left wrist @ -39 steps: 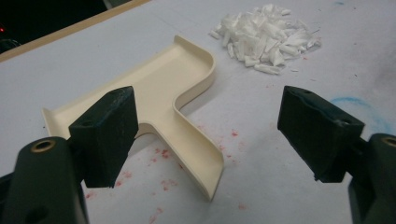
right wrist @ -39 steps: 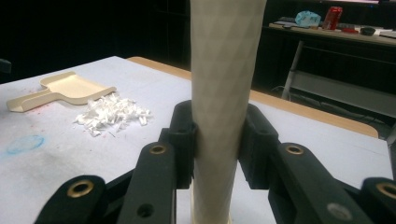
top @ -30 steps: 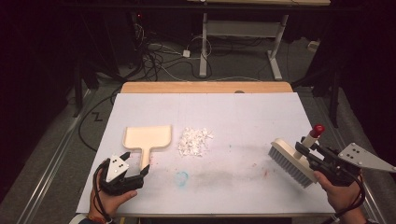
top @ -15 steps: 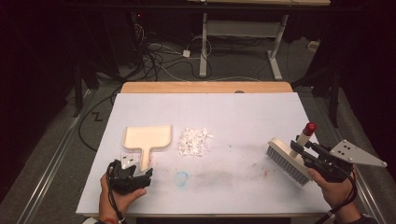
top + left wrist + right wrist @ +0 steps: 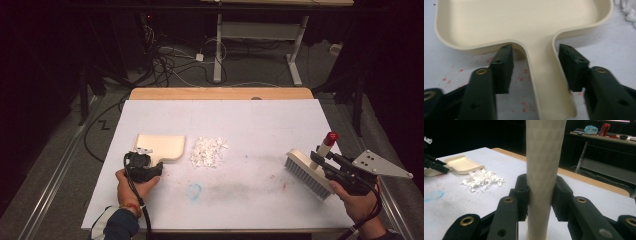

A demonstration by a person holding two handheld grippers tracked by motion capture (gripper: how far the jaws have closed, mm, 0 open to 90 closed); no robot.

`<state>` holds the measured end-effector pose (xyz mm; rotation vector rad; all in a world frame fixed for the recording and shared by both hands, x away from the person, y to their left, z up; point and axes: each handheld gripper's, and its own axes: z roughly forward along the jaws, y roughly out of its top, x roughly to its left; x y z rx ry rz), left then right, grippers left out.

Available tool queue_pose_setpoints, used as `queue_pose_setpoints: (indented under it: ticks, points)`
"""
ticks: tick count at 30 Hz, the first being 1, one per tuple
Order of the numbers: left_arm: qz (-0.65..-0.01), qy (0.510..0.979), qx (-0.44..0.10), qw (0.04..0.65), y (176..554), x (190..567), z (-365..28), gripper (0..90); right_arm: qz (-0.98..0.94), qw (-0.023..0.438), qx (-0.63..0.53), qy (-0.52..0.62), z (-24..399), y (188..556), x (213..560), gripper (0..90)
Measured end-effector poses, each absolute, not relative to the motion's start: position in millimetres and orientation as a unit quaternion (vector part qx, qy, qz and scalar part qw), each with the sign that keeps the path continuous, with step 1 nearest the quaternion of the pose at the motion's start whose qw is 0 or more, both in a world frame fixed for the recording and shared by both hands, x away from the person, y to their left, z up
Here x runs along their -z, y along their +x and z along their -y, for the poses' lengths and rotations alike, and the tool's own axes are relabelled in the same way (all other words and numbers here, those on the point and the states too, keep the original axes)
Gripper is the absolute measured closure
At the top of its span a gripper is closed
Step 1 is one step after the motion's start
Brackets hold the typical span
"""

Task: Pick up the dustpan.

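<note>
Here dustpan (image 5: 159, 146) handle points toward person

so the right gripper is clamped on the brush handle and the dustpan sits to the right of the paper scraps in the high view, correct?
Not quite. In the high view the dustpan sits to the left of the paper scraps, not the right. The rest holds: the right gripper is clamped on the brush handle, as the right gripper view shows.
</note>
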<state>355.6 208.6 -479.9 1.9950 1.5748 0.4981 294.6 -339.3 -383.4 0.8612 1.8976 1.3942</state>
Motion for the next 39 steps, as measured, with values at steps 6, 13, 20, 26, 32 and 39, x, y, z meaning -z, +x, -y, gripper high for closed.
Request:
queue_pose_setpoints:
  ticks: [6,13,20,26,32,39]
  points:
    - [-0.571,0.752,-0.19,0.268,363,479,-209,63.3,-0.721,0.309,-0.527,0.328,338,295,384,70.6]
    - [-0.563,0.762,-0.189,0.259,370,474,-211,63.6,-0.722,0.309,-0.527,0.326,339,295,384,70.6]
    - [-0.54,0.781,-0.186,0.252,368,459,-219,63.8,-0.719,0.309,-0.527,0.33,340,296,384,70.6]
    - [-0.5,0.813,-0.184,0.236,351,441,-223,63.8,-0.719,0.311,-0.526,0.331,340,296,384,70.6]
    - [-0.457,0.844,-0.168,0.225,325,433,-225,63.8,-0.72,0.311,-0.523,0.332,339,302,385,70.7]
    - [-0.432,0.859,-0.158,0.224,305,431,-224,63.7,-0.72,0.314,-0.524,0.329,331,312,379,70.7]
